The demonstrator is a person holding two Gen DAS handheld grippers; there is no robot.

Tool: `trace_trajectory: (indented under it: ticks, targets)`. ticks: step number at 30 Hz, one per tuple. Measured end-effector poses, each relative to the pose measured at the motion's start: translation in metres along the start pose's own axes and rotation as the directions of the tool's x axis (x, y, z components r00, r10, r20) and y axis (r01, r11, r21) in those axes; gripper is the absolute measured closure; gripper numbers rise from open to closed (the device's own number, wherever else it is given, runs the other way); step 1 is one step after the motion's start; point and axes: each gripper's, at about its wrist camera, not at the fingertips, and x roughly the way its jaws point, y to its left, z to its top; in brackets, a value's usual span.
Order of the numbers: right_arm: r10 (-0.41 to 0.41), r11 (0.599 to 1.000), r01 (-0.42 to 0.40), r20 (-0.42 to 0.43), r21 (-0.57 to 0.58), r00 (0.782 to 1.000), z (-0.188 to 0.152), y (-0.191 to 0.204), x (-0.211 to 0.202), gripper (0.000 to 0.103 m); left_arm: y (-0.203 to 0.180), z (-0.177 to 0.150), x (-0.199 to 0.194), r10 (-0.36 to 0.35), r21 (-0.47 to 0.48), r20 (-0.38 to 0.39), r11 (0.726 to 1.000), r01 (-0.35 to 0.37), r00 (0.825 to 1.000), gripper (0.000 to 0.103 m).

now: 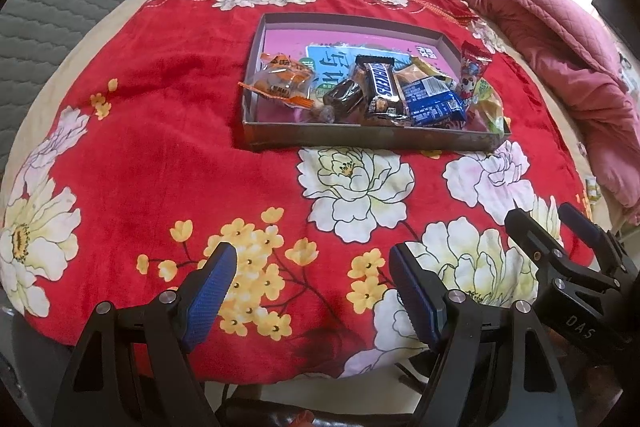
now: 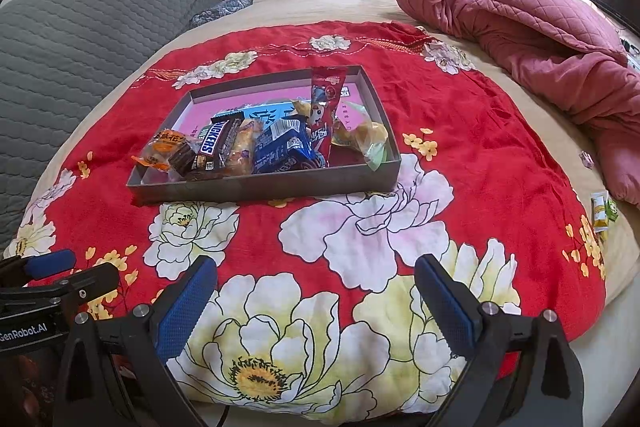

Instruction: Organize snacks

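Snacks piled in shallow grey tray [image 2: 260, 183] on red floral blanket [image 2: 460, 115], mid-frame in both views. Snickers bar [image 2: 218, 143] lies on heap, left of centre; blue packet [image 2: 280, 147] beside it; red tube pack [image 2: 326, 107] leans over far rim.

Left gripper [image 1: 312, 291] and right gripper [image 2: 316, 303] both spread apart, empty, low in frame over blanket, well short of tray.

Judged step: sorting heap. Advice: take topmost wrapper first, pinch across narrow side, lift straight to avoid dragging neighbours.

Hidden: items under pile, tray print mostly covered. Small packets [image 2: 600, 211] at right frame edge, unreadable.
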Motion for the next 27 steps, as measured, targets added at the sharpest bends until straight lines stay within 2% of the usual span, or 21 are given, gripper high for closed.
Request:
trace_trajectory:
  ticks: [27]
  targets:
    - [-0.001,1.000,0.001,-0.001,0.000,1.000,0.0002,0.0001,0.0000,0.004,0.0012,-0.0004,0.0004,0.006,0.000,-0.004,1.000,-0.006,1.000,0.024]
